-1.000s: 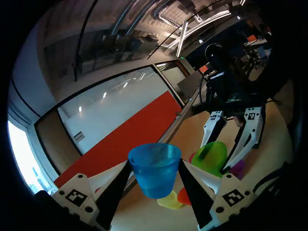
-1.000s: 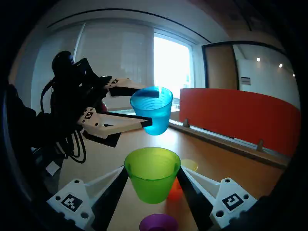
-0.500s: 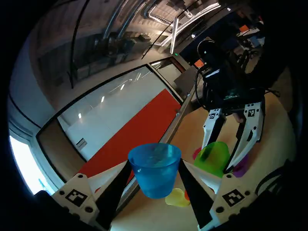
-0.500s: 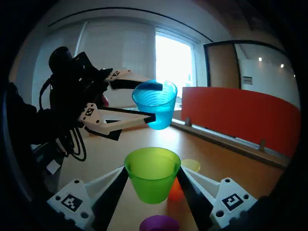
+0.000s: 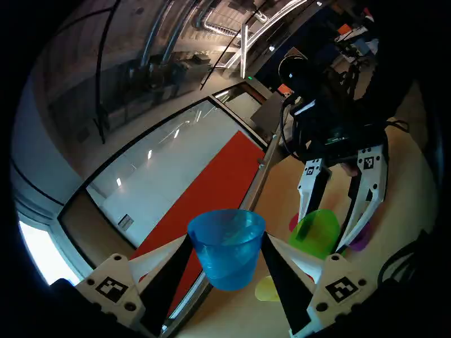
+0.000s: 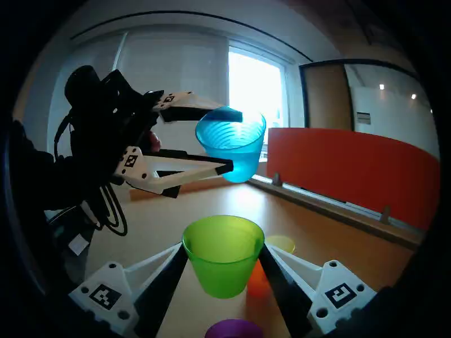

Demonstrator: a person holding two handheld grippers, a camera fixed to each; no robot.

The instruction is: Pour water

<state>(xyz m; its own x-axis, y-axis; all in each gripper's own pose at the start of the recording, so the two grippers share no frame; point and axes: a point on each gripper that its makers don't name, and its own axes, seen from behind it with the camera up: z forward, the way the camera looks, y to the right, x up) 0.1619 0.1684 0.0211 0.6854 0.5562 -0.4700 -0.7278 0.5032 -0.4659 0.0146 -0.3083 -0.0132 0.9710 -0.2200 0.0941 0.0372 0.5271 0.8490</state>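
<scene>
My left gripper (image 5: 225, 253) is shut on a blue translucent cup (image 5: 226, 248), held in the air and tilted over. In the right gripper view the same blue cup (image 6: 231, 143) hangs up and left of centre, leaning toward the green cup, with the left gripper (image 6: 228, 141) clamped on it. My right gripper (image 6: 224, 256) is shut on a green cup (image 6: 224, 253), upright above the wooden table (image 6: 169, 219). In the left gripper view the green cup (image 5: 315, 234) sits lower right, between the right gripper's white fingers (image 5: 312, 191). I cannot tell whether water is in either cup.
A yellow cup (image 6: 280, 243), an orange cup (image 6: 256, 280) and a purple cup (image 6: 234, 328) stand on the table below the green one. A red partition (image 6: 361, 174) runs along the table's far edge. A dark sleeve and cables (image 6: 84, 186) sit at left.
The left gripper has raised the blue cup slightly and tipped it further toward the green cup. The green cup and right gripper have stayed still.
</scene>
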